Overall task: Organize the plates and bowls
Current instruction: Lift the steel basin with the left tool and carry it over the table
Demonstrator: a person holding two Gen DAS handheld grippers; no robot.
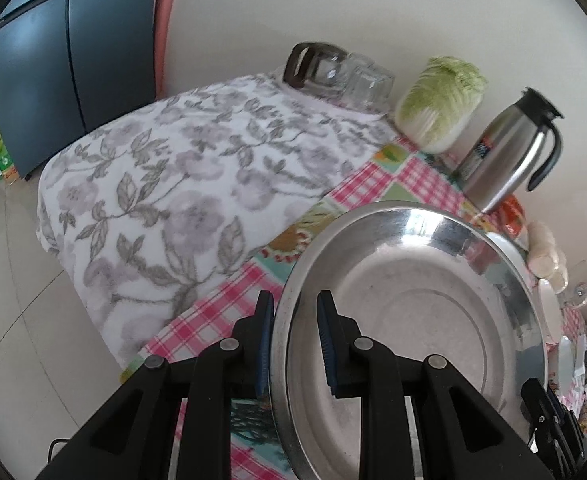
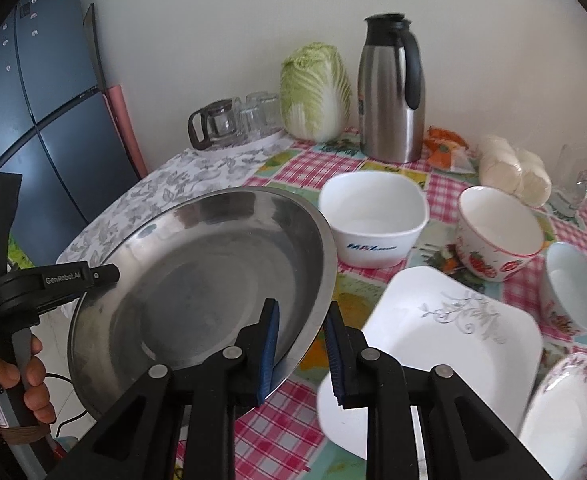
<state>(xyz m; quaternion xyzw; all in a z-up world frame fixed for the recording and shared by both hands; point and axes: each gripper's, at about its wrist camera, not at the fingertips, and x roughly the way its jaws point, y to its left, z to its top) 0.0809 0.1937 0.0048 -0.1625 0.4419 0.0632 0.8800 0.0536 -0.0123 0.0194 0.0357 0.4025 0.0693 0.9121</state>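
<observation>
We are gripping the wide round steel basin (image 2: 197, 280) by opposite rims, left tool (image 1: 295, 344) and right tool (image 2: 303, 350) both clamped narrowly.

The large steel basin (image 2: 197, 280) was empty and shiny, tilted above the checked table. Beside it stood a white square bowl (image 2: 373, 220), two strawberry bowls (image 2: 497, 236), and a white square plate (image 2: 445, 344).

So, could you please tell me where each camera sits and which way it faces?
Left wrist: on the left claw, angled down at the steel basin whose rim it clamps; floral cloth beyond.
Right wrist: on the right claw, angled down, clamping the opposite rim; a hand shows.
Shared: basin, cabbage, thermos.
</observation>
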